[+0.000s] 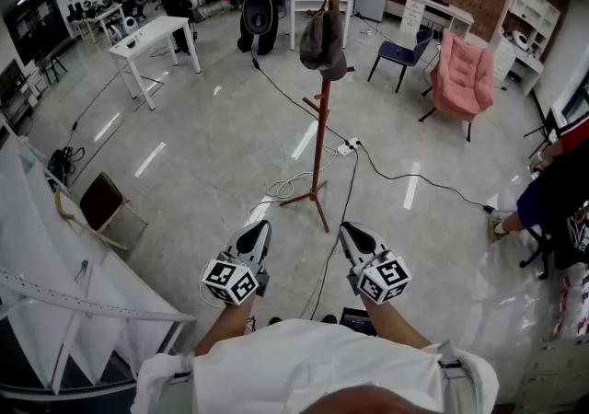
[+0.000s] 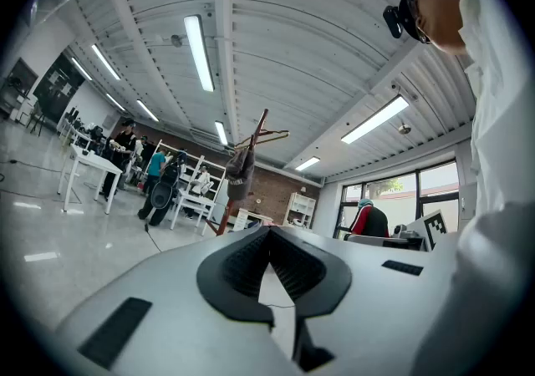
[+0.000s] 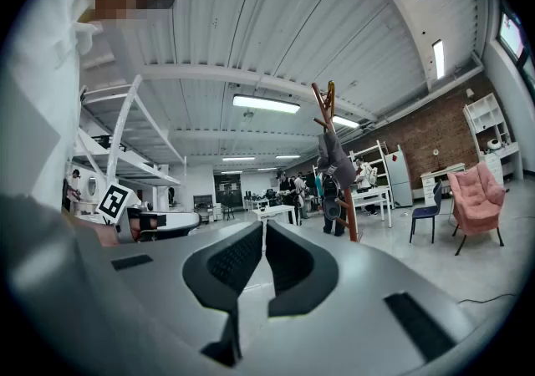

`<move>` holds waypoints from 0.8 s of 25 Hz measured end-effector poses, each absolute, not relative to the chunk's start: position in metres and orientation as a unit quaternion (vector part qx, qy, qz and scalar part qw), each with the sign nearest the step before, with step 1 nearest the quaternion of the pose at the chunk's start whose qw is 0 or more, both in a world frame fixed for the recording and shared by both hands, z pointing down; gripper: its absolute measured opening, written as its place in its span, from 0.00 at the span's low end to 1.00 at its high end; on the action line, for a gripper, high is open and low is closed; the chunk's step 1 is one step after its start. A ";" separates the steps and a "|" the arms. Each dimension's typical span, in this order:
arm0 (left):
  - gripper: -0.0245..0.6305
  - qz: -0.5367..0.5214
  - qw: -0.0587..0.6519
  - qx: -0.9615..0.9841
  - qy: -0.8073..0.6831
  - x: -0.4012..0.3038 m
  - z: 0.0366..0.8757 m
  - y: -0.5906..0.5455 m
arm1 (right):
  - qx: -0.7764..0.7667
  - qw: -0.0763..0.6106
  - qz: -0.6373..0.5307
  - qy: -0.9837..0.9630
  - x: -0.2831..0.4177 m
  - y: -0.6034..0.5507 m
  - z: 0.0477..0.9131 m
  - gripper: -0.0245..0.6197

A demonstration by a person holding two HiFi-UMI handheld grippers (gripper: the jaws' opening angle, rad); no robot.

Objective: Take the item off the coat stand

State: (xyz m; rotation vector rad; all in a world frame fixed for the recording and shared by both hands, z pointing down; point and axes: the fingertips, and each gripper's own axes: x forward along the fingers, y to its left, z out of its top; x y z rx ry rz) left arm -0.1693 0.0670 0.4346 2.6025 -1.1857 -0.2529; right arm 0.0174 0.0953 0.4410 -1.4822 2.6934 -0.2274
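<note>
before the coat stand, left tool and right tool point level, closed.

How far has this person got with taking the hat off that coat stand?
Nothing looks done yet: the grey hat hangs on the coat stand. Nothing is in hand: the left gripper and right gripper are shut and empty, short of the stand. Left: walk up, open a gripper, grip the hat, lift it off.

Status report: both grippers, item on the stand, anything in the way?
Shut and empty: left gripper, right gripper. Untouched grey hat hangs on stand ahead. Only a cable on floor by stand's foot.
</note>
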 end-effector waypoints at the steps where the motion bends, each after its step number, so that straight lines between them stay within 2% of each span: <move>1: 0.06 -0.085 0.136 0.898 -0.409 -0.171 0.436 0.068 | -0.476 0.029 -0.075 0.875 0.014 0.097 0.442 0.08; 10: 0.06 -0.086 0.119 0.901 -0.409 -0.175 0.428 0.078 | -0.476 0.052 -0.073 0.875 0.011 0.100 0.438 0.09; 17: 0.06 -0.100 0.120 0.898 -0.410 -0.173 0.421 0.086 | -0.477 0.105 -0.050 0.871 0.019 0.110 0.418 0.09; 20: 0.06 -0.090 0.116 0.903 -0.403 -0.164 0.419 0.092 | -0.474 0.101 -0.039 0.874 0.025 0.115 0.411 0.09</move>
